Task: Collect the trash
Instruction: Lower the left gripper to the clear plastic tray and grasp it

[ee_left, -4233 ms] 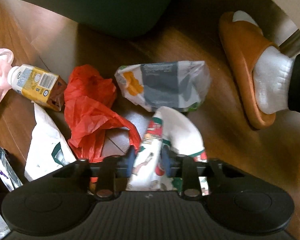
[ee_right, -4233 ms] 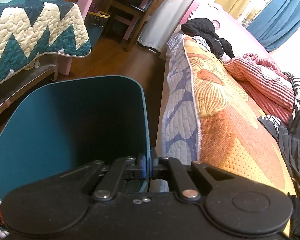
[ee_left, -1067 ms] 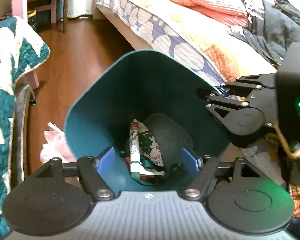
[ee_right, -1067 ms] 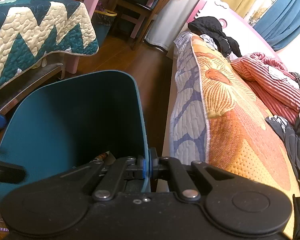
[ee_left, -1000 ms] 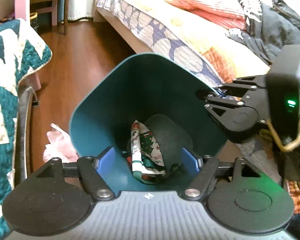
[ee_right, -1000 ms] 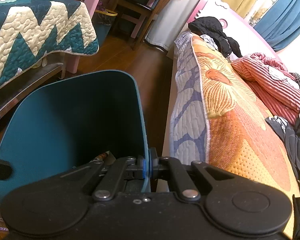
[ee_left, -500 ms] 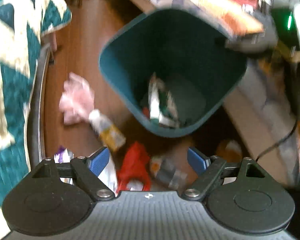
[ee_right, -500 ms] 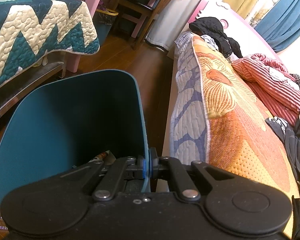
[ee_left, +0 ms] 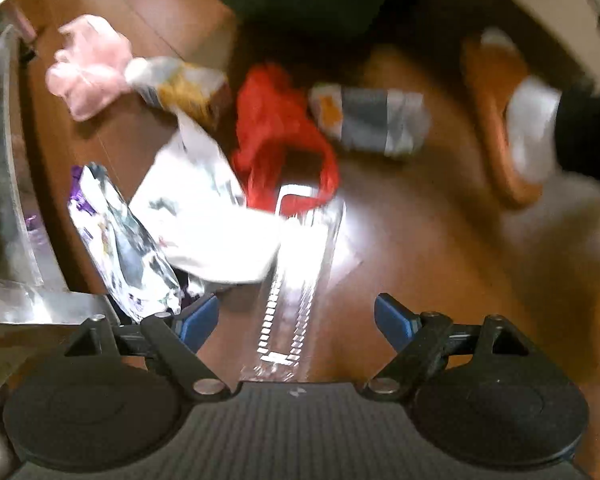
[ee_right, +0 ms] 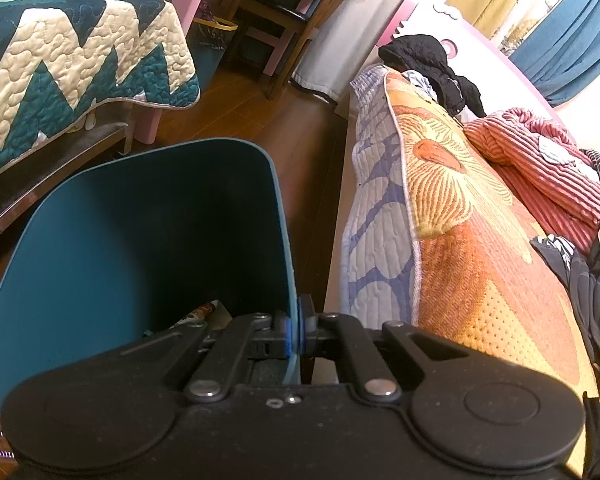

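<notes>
Swinging away from the bin's mouth, our left gripper [ee_left: 296, 316] now looks down at the wooden floor [ee_left: 420, 240], where half a second ago it still framed the open bin from above; the whole left wrist view is smeared with motion. We carry nothing in it: the blue fingers [ee_left: 198, 316] are spread wide, and a clear plastic strip [ee_left: 300, 272] lies on the floor between and ahead of them. Beyond it the trash is scattered in a loose heap: a white bag [ee_left: 204, 216] touching a red plastic bag [ee_left: 276, 136], a silver and purple wrapper [ee_left: 120, 240] just left of the white bag, a grey and orange packet [ee_left: 372, 120] to the right of the red one, a yellow-labelled bottle [ee_left: 184, 88] beside a pink crumpled bag [ee_left: 88, 68]. An orange slipper [ee_left: 496, 120] on a white-socked foot stands well to the right. From the right wrist view almost nothing has changed since the earlier frames: our right gripper [ee_right: 296, 334] stays clamped on the near rim of the teal trash bin [ee_right: 148, 240], the thin wall pinched between its blue pads, with the flowered bed quilt [ee_right: 460, 220] to the right and the zigzag quilt [ee_right: 72, 72] to the left. A little of the printed wrapper [ee_right: 204, 310] shows low inside the bin.
</notes>
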Motion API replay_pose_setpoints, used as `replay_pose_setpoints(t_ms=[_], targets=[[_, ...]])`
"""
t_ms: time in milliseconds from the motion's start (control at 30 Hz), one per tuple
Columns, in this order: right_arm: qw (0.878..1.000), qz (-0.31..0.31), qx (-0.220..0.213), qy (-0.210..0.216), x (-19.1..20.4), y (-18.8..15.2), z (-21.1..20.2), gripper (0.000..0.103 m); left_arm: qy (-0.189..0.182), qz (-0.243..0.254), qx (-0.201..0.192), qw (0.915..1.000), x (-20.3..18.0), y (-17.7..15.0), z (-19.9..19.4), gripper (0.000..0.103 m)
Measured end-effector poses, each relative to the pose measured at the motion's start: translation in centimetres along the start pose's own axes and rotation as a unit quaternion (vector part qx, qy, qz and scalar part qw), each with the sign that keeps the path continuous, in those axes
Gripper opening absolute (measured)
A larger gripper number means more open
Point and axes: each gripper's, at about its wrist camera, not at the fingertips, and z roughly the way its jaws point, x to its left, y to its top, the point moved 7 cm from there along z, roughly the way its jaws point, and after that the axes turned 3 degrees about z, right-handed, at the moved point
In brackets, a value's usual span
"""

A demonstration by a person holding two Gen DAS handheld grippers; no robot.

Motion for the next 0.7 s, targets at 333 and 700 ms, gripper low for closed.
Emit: replay_pose_setpoints(t_ms=[333,700], targets=[[1.0,-0.003,0.001,-0.001,0.0,0.0,0.0,0.004,0.007,0.028,0.061,0.9977,-0.2,-1.9,6.0,0.085],[1.0,-0.002,0.004,-0.005,-0.5,-0.3,0.2,0.004,0.026,0.041,0.077,0.9959,-1.0,-1.7,8.3,0.068]])
